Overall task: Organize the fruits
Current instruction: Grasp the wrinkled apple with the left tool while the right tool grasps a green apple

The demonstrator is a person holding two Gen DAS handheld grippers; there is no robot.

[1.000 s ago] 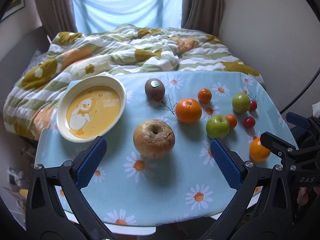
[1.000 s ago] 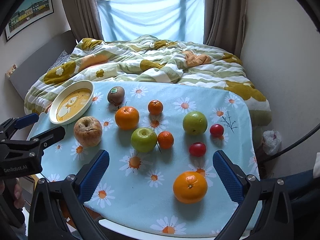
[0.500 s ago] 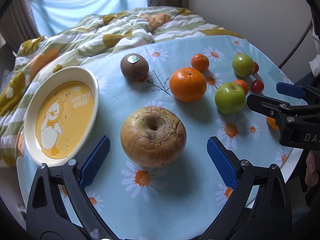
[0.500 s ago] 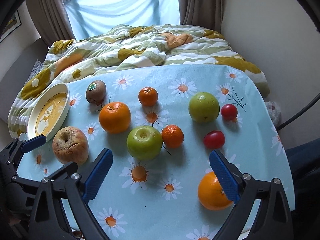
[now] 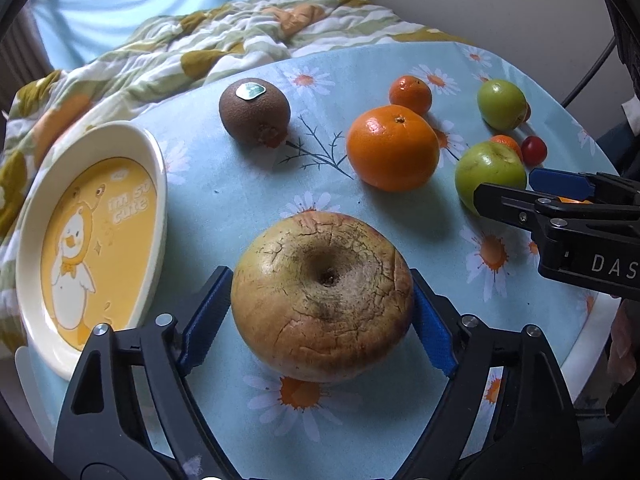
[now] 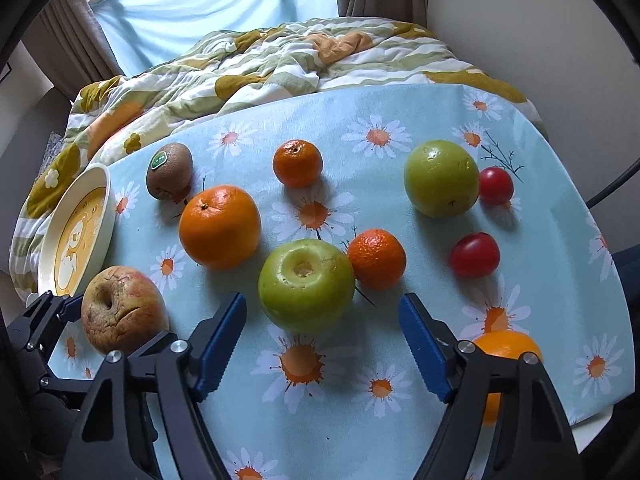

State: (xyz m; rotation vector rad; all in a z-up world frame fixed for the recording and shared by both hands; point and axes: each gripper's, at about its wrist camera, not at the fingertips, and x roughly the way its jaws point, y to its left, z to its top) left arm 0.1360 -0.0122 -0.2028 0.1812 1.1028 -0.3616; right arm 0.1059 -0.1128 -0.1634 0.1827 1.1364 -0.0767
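A big wrinkled apple (image 5: 320,304) lies on the daisy tablecloth, right of the yellow duck plate (image 5: 158,200). My left gripper (image 5: 320,276) straddles it, jaws closing, blue pads (image 5: 208,316) against both its sides. In the right wrist view my right gripper (image 6: 320,300) is closing too, and a green apple (image 6: 306,284) sits partly between its fingertips with a gap on each side. A mandarin (image 6: 376,258) touches that apple's right side. The left gripper (image 6: 106,322) also shows there, around the wrinkled apple (image 6: 120,308).
A kiwi (image 5: 254,110), a large orange (image 5: 392,148), a mandarin (image 5: 410,89), another green apple (image 6: 440,178) and two cherry tomatoes (image 6: 475,255) lie further back. A second orange (image 6: 504,348) sits near the table's front edge, under my right finger. A quilted bed lies beyond.
Both grippers have come down and forward, and their jaws have narrowed. The left one now flanks the wrinkled apple; the right one has reached the green apple.
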